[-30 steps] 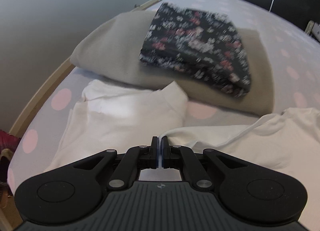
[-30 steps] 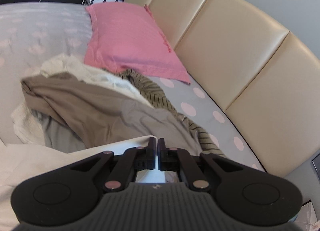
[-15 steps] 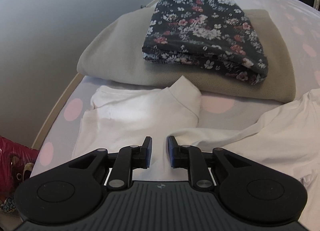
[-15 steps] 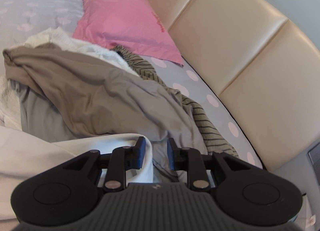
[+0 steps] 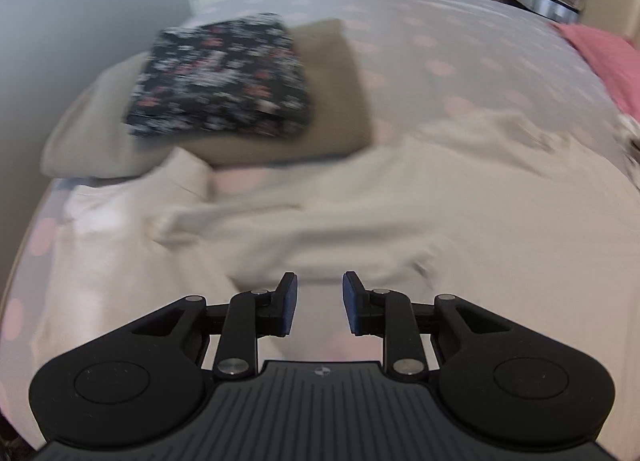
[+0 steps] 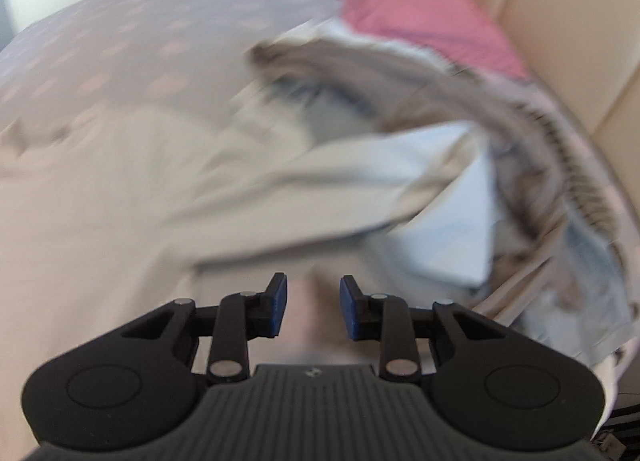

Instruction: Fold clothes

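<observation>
White cotton garment (image 5: 400, 213) lies spread across my grey, pink-dotted bedsheet (image 5: 440, 45), long axis running left to right, one folded-in sleeve (image 5: 192, 181) pointing at the stack. I hold my left gripper (image 5: 316, 303) low over it, aimed forward, jaws parted, nothing between them. My right gripper (image 6: 310, 307) hangs likewise, parted and empty, over the same cloth (image 6: 100, 201). Beyond: folded dark floral fabric (image 5: 220, 77) on a folded beige piece (image 5: 332, 101); rumpled laundry heap (image 6: 460, 109); pink pillow (image 6: 420, 1). Both views are motion-blurred.
</observation>
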A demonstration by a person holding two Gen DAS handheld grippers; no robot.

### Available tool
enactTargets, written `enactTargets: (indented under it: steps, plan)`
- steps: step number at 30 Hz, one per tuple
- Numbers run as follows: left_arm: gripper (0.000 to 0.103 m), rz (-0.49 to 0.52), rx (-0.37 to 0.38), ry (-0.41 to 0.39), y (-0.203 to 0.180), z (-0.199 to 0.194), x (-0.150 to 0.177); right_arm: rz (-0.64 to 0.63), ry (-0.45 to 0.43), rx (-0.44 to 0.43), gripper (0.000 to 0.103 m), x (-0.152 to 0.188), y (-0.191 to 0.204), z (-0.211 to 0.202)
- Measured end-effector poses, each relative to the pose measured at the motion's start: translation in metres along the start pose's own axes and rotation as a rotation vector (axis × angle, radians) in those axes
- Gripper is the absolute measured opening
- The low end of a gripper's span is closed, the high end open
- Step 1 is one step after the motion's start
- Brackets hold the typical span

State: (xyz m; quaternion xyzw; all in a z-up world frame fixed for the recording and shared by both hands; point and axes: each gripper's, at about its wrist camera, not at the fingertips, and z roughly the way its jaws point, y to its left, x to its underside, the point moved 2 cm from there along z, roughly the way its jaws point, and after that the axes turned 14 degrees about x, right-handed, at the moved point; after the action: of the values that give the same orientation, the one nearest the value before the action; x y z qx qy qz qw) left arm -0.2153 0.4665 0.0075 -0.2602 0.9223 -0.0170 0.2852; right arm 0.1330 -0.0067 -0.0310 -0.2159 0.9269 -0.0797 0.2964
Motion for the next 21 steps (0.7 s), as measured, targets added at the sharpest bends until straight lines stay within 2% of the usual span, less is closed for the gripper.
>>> enactTargets:
  steps: [5, 11, 14, 16, 18, 21]
  plan:
    - [0.023, 0.145, 0.106, 0.097, -0.064, 0.014, 0.040, -0.150, 0.125, -0.126, 0.032, 0.062, 0.034, -0.011]
    - [0.024, 0.318, 0.196, 0.187, -0.129, 0.024, 0.085, -0.282, 0.257, -0.179, 0.031, 0.138, 0.044, -0.028]
    - [0.024, 0.366, 0.213, 0.210, -0.148, 0.023, 0.103, -0.250, 0.256, -0.251, 0.031, 0.151, 0.036, -0.044]
    - [0.024, 0.359, 0.217, 0.213, -0.155, 0.020, 0.113, -0.268, 0.236, -0.311, 0.032, 0.157, 0.034, -0.059]
    - [0.024, 0.348, 0.237, 0.214, -0.163, 0.017, 0.125, -0.350, 0.212, -0.360, 0.033, 0.161, 0.037, -0.073]
    - [0.026, 0.315, 0.259, 0.220, -0.181, 0.015, 0.145, -0.454, 0.210, -0.376, 0.036, 0.173, 0.049, -0.084]
